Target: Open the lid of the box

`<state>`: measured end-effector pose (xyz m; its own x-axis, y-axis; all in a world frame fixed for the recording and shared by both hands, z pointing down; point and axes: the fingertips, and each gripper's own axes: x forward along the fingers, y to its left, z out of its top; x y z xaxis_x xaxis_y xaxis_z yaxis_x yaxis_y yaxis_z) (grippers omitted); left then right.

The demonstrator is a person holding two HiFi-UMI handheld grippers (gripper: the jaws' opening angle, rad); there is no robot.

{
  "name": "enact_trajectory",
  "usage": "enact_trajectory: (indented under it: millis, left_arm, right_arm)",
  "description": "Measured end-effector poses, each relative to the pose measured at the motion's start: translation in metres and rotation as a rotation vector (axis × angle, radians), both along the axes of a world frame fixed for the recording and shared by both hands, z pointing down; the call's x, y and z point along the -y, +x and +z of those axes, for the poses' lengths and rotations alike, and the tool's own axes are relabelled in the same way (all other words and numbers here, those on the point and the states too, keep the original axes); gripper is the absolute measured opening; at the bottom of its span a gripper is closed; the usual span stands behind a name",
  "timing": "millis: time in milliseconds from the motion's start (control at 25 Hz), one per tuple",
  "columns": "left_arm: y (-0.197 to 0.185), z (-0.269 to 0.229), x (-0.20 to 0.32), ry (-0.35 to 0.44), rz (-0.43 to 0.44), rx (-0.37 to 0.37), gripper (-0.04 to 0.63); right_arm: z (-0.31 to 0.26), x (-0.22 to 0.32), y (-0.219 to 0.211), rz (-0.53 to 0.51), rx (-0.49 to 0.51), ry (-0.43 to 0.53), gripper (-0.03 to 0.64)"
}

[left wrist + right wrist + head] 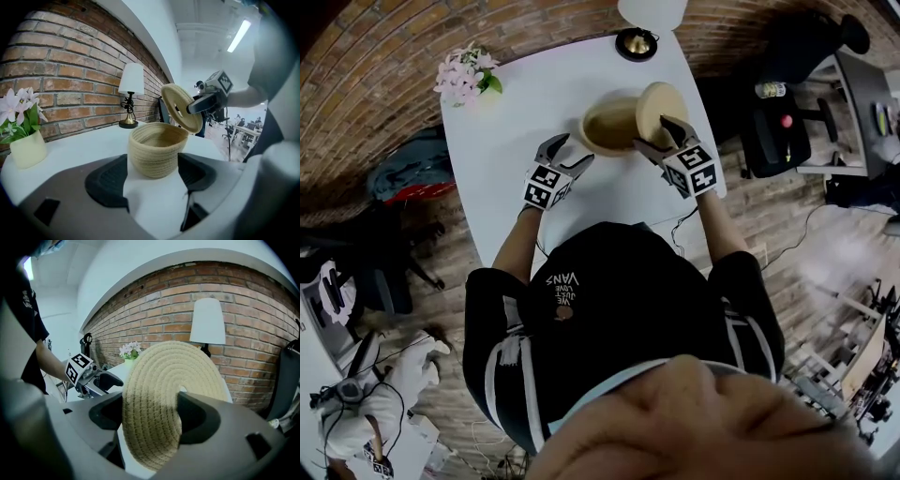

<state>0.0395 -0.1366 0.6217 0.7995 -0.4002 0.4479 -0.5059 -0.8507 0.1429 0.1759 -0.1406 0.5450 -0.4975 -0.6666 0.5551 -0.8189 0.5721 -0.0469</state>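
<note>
Box (607,127): stood upright on the white table (534,103), its mouth uncovered and its inside seen to be empty.
Lid (661,111): held on edge at the box's right side, tilted over the rim; whether its lower edge touches the rim cannot be told.
Right gripper (654,133): jaws pinched on the lid's rim, one on each face.
Left gripper (570,150): jaws spread with nothing gripped, aimed at the box from just left of it.
Step in hand: the lid is judged to be already lifted off and being carried clear of the box.
Next move: a bare patch of table beside the box is called for, where the lid can be laid flat before the pinch is let go. The table edge lies near the box's right, so the lid is better lowered close by the box.
</note>
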Motion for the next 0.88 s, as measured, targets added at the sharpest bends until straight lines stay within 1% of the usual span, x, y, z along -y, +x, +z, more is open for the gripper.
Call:
enact_trajectory:
  millis: [480, 600, 880]
  left_arm:
    - [-0.008, -0.037, -0.005, 0.054, -0.036, -0.067, 0.339]
    - [-0.011, -0.042, -0.008, 0.062, -0.038, -0.072, 0.337]
    - [-0.018, -0.053, -0.01, 0.076, -0.05, -0.096, 0.271]
  right_arm:
    - [-0.004, -0.013, 0.02, 0.143, 0.103, 0.018, 0.334]
    - [-0.003, -0.018, 0.021, 0.17, 0.122, 0.017, 0.334]
    - [0.001, -0.032, 0.026, 0.249, 0.193, 0.01, 0.334]
